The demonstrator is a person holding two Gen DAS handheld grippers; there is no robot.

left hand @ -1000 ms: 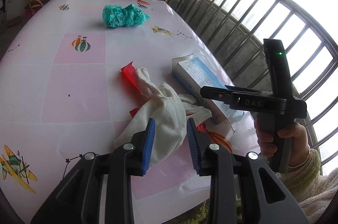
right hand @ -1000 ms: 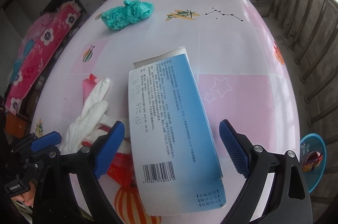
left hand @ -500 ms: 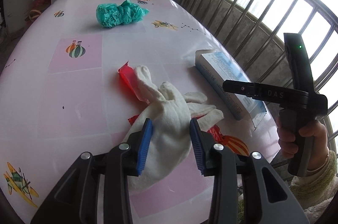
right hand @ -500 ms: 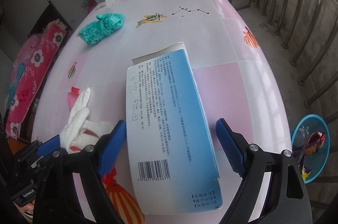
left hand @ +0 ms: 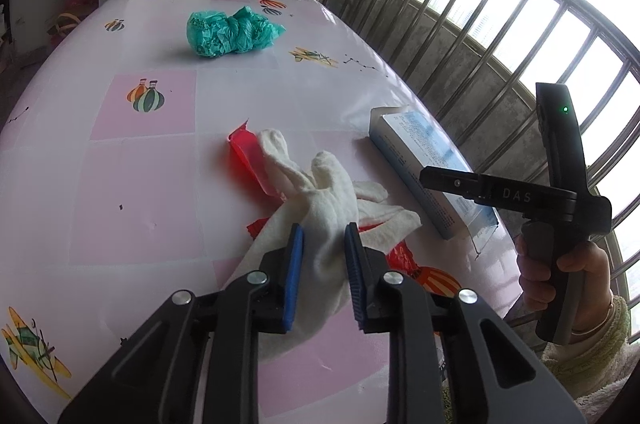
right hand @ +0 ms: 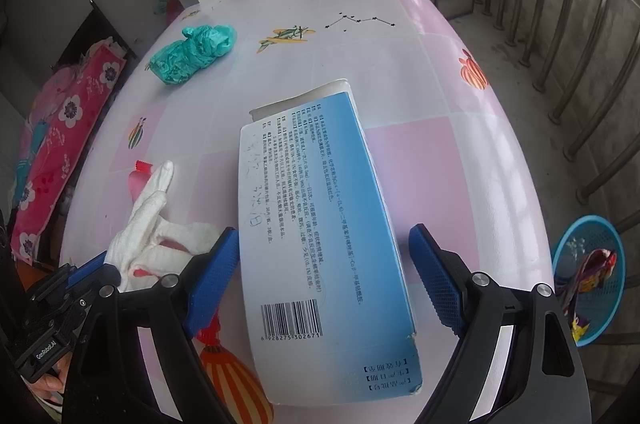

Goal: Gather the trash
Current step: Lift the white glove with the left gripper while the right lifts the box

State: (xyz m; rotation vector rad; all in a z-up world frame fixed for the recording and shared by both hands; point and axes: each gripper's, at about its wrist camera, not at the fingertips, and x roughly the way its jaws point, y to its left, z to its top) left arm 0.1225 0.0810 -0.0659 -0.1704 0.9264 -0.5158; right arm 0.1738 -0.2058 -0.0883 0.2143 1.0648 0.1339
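Observation:
A white cloth glove (left hand: 324,191) lies crumpled on the pink table (left hand: 140,175), partly over a red wrapper (left hand: 248,155). My left gripper (left hand: 322,236) is closing on the glove, and the cloth bunches between its blue pads. A blue and white carton (right hand: 316,224) lies flat near the table's right edge. My right gripper (right hand: 322,230) stands open astride it, the right pad clear of the carton. A crumpled teal plastic bag (left hand: 228,31) sits at the far side of the table. The glove (right hand: 148,216) also shows left of the carton.
A blue basket (right hand: 580,224) holding wrappers stands on the floor to the right, below the table edge. A metal railing (left hand: 480,23) runs along the right side. A person's hand (left hand: 576,264) holds the right gripper's handle. Pink flowered bedding (right hand: 60,127) lies left of the table.
The left jaws have narrowed onto the glove, gathering its cloth. The right gripper has shifted slightly over the carton and stays wide.

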